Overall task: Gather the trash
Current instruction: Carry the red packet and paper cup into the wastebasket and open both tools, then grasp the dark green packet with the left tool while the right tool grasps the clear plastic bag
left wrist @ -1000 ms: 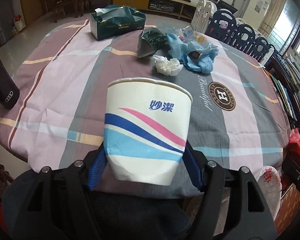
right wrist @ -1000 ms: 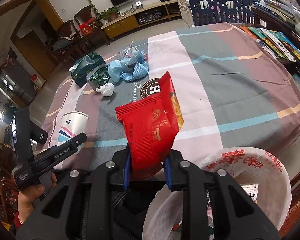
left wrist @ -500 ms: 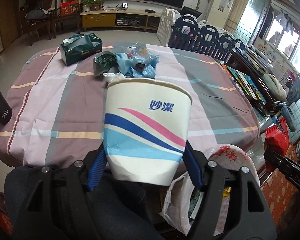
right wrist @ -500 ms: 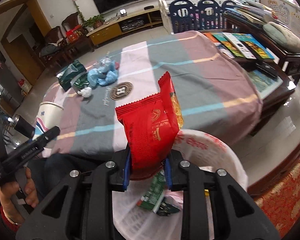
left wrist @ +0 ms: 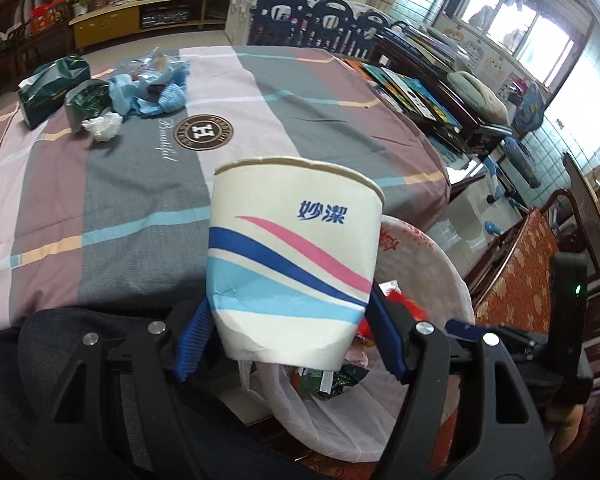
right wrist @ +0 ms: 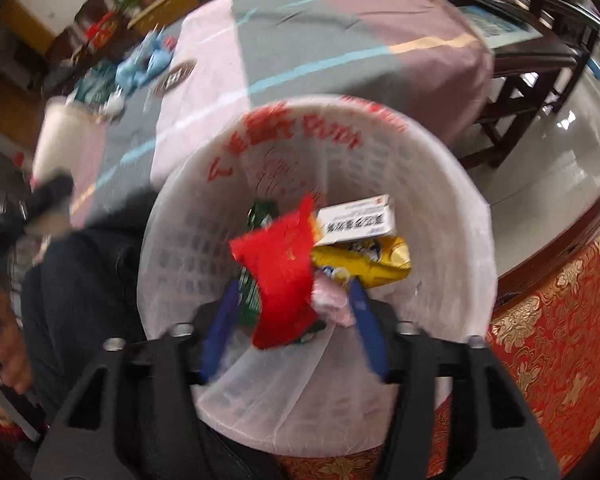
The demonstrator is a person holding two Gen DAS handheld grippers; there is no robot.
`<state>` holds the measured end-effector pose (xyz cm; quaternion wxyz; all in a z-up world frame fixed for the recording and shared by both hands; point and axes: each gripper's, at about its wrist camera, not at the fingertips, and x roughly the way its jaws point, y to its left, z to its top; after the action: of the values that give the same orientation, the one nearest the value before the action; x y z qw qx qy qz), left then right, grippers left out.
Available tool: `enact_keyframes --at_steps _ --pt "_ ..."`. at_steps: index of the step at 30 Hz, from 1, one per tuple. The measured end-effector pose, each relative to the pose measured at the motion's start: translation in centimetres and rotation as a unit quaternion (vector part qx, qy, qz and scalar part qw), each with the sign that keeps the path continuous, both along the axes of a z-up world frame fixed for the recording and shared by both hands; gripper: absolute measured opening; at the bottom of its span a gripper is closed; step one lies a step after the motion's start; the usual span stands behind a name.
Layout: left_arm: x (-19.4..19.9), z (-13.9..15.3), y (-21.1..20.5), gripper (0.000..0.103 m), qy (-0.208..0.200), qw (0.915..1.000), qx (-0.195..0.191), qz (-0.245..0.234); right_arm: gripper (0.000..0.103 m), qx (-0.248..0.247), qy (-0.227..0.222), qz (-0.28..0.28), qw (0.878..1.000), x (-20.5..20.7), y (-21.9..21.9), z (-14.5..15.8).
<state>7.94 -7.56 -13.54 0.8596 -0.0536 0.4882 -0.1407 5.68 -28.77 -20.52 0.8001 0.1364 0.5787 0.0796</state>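
The right tool [right wrist: 294, 324] points steeply down over the mouth of the lined waste bin [right wrist: 452, 184], so that anything released falls inside rather than on the floor. Its jaws have just been opening and now stand apart; the red snack wrapper [right wrist: 280, 272] lies between them with a gap at each pad, free of the grip and dropping onto the trash already in the bin, a white carton [right wrist: 356, 220] and a yellow packet [right wrist: 364, 262]. The left tool [left wrist: 288, 344] is clamped on the paper cup [left wrist: 292, 256] low on its wall, where the narrow base fits the jaws, rim uppermost. It holds the cup near the bin rim [left wrist: 440, 256], probably queued for the next drop. Remaining litter [left wrist: 148, 88] sits well apart at the far side of the bench [left wrist: 340, 120], uncollected.
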Motion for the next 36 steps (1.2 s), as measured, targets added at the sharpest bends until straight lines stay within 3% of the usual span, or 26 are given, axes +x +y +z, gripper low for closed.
enact_keyframes --at_steps 4,8,10,12,17,20,24,27,32,36 --pt "-0.6 -1.3 -2.9 0.072 0.018 0.997 -0.008 -0.075 0.074 0.012 -0.041 -0.072 0.997 0.5 -3.9 2.4" --pt "-2.2 -3.0 -6.6 0.075 0.041 0.9853 -0.002 -0.166 0.074 0.013 -0.067 -0.116 0.991 0.9 -6.3 4.0" --pt "-2.8 -3.7 -7.9 0.089 0.041 0.9814 0.025 -0.186 0.075 0.016 -0.07 -0.124 0.99 0.9 -6.8 4.0" --pt "-2.9 -3.9 -8.0 0.091 0.026 0.9819 0.048 -0.182 0.075 0.017 -0.069 -0.125 0.99 0.9 -6.8 3.8" --pt "-0.1 -3.2 -3.4 0.092 0.0 0.9934 0.06 -0.097 0.075 0.02 -0.057 -0.12 0.991 1.6 -5.8 2.8" --pt "2.8 -2.2 2.4 0.092 -0.025 0.9961 0.084 0.01 0.075 0.014 -0.054 -0.108 0.993 2.5 -4.7 2.5" --pt "8.1 -1.0 11.6 0.092 -0.038 0.9843 0.071 0.157 0.075 0.005 -0.05 -0.088 0.995 4.3 -2.8 1.9" --pt "12.6 -0.3 17.4 0.092 -0.054 0.9707 0.052 0.228 0.075 0.007 -0.046 -0.078 0.996 5.8 -1.4 1.4" --pt "21.3 -1.1 23.3 0.092 -0.036 0.9607 0.062 0.268 0.075 0.007 -0.042 -0.068 0.997 8.1 0.6 1.1" --pt "26.6 -3.3 25.6 0.092 -0.001 0.9627 0.058 0.264 0.075 0.001 -0.044 -0.063 0.997 10.1 1.9 1.1"
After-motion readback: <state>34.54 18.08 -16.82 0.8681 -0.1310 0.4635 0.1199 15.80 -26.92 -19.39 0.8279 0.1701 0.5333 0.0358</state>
